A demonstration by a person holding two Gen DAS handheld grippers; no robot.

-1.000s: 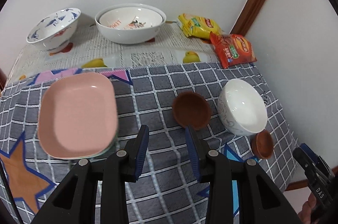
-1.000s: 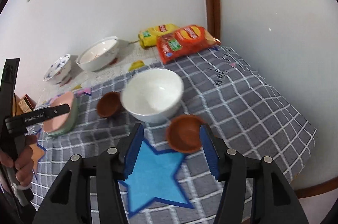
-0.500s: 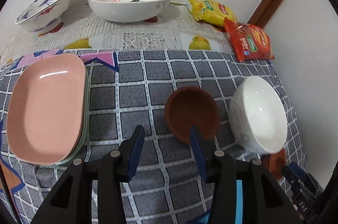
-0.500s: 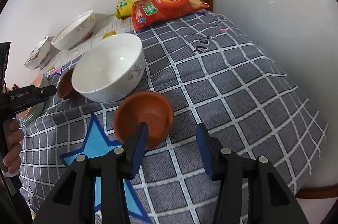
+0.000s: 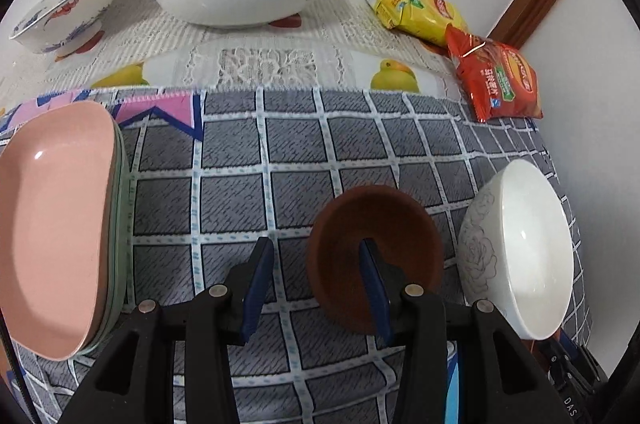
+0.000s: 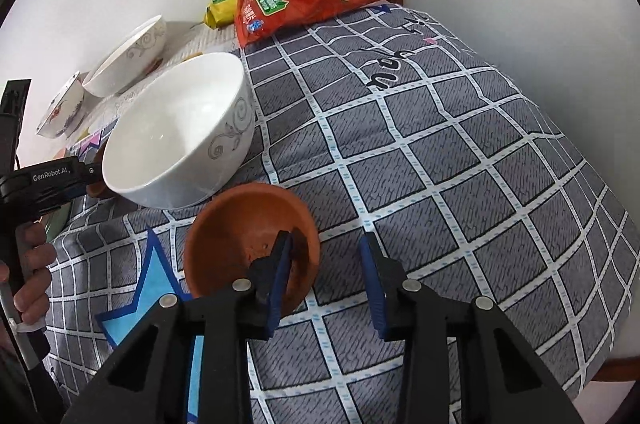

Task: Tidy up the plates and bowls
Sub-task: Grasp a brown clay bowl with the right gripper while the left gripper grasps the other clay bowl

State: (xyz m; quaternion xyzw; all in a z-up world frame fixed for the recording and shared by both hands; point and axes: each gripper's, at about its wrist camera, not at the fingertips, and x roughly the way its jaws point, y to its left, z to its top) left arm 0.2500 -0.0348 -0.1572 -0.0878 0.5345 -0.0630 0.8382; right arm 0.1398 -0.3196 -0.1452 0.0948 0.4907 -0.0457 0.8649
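Bowls are mid-pickup: each small brown bowl [image 5: 376, 256] [image 6: 250, 244] on the checked cloth [image 6: 440, 159] has one finger inside its rim, left gripper [image 5: 316, 284] apart, right gripper [image 6: 326, 280] just closing unclamped, so next likely calls for pinching each wall.

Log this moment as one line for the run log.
left gripper: straddling rim of dark brown bowl, not clamped | right gripper: closing, straddling rim of orange-brown bowl | white bowl: untouched
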